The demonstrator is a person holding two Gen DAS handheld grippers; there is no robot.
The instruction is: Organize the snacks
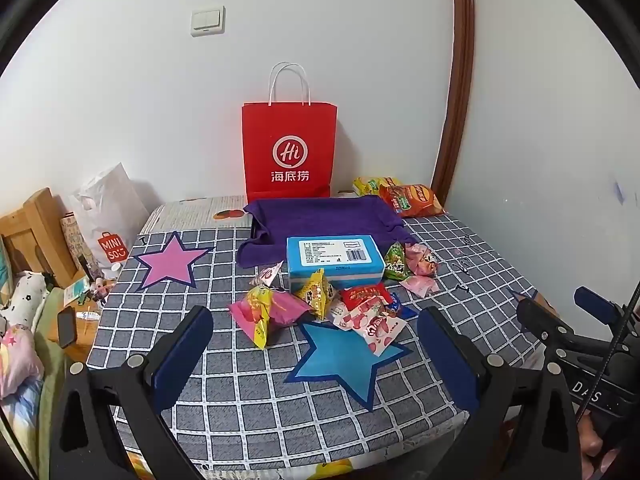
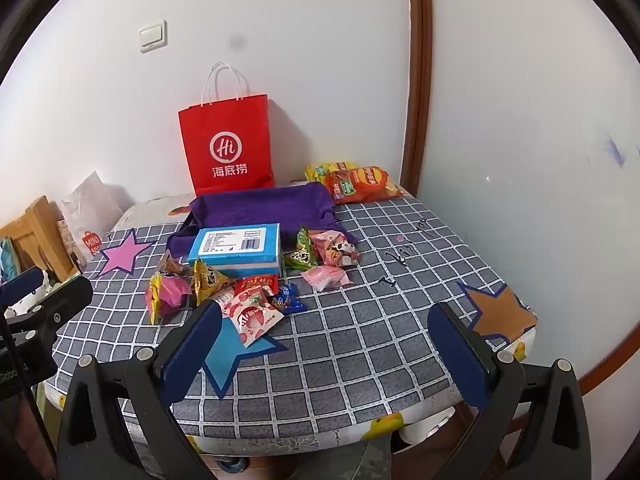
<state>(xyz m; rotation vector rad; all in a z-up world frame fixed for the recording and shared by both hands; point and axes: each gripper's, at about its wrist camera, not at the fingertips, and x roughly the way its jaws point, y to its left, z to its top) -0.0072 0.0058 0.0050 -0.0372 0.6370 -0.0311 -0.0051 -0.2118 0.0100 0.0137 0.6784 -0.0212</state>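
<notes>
We see a table (image 2: pixel 380 344) covered in a grey checked cloth (image 1: pixel 248 392) with pink (image 1: pixel 170 260), blue (image 1: pixel 340 360) and orange (image 2: pixel 498 312) stars. At its middle lies a blue box (image 1: pixel 334 260), partly on a purple cloth (image 1: pixel 320 220). Small snack packets (image 1: pixel 320 308) lie scattered in front of the box, more (image 2: pixel 326 258) just to its right. At the back a red paper bag (image 1: pixel 289 148) stands upright against the wall, with an orange chip bag (image 2: pixel 362 184) and a yellow bag (image 2: pixel 320 170) near the corner.

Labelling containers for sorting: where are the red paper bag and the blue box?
red paper bag (image 1: pixel 289 152), left wrist view, front face at the logo.
blue box (image 1: pixel 334 254), left wrist view, top label.
</notes>
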